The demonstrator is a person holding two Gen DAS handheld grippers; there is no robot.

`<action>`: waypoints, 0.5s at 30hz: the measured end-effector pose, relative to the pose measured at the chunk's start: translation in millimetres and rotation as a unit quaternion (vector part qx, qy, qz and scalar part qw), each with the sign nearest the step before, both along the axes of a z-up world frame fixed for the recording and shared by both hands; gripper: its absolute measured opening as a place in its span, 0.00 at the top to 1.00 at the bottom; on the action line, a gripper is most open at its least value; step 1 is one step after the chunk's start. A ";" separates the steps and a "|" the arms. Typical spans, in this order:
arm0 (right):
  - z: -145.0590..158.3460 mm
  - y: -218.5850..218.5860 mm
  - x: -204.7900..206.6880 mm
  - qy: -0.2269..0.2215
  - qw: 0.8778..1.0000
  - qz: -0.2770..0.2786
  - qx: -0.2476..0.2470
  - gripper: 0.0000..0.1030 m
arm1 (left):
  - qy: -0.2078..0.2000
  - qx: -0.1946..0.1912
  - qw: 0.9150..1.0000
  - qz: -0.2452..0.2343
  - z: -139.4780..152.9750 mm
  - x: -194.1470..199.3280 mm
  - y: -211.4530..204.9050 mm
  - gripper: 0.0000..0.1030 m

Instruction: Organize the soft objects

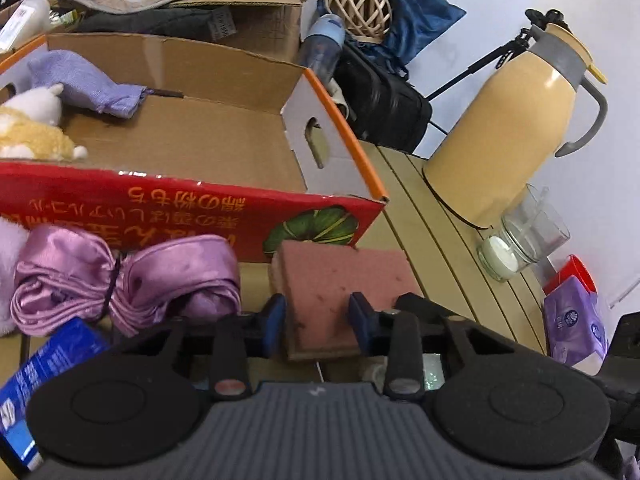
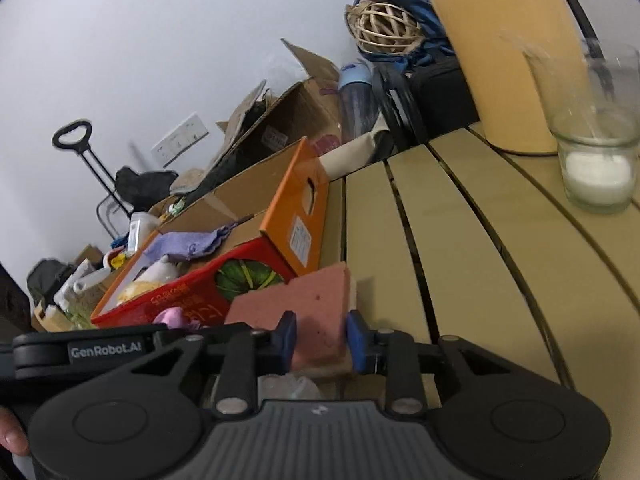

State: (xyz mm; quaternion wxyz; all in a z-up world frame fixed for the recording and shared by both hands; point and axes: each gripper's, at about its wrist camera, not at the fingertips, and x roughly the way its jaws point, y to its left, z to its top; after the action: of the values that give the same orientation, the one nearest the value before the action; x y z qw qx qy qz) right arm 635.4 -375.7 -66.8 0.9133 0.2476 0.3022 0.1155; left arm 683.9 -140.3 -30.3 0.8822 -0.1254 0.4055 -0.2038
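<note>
Both claws, left [image 1: 320, 314] and right [image 2: 321, 340], clamped on pink sponge [image 1: 340, 280] above slatted bench [image 2: 460, 240], beside red box [image 1: 192, 216].

A pale wall [image 2: 160, 40] with a socket panel [image 2: 180, 142] backs the slatted table [image 2: 460, 260].

Even, soft indoor light; strong fisheye bending and dark corners, slight blur.
</note>
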 end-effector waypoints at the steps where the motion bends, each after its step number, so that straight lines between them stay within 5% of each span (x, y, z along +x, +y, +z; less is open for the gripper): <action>1: 0.6 0.3 -1.2 0.000 1.000 0.000 0.002 0.76 | 0.002 -0.003 1.000 0.002 0.3 -0.6 0.6 0.67; 6: 21.4 7.0 -23.3 -0.032 0.999 -0.005 -0.008 0.76 | -0.033 -0.010 0.999 0.005 24.0 -20.3 3.6 0.67; 15: 109.1 38.0 -98.5 -0.124 0.992 0.014 -0.035 0.76 | -0.118 -0.048 0.992 0.011 104.8 -108.2 40.7 0.67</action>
State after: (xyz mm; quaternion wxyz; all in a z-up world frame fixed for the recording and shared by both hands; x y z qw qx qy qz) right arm 536.9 -337.7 42.3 0.9500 0.1954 0.1938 0.1473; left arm 575.7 -99.6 74.5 0.9192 -0.1467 0.2868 -0.2265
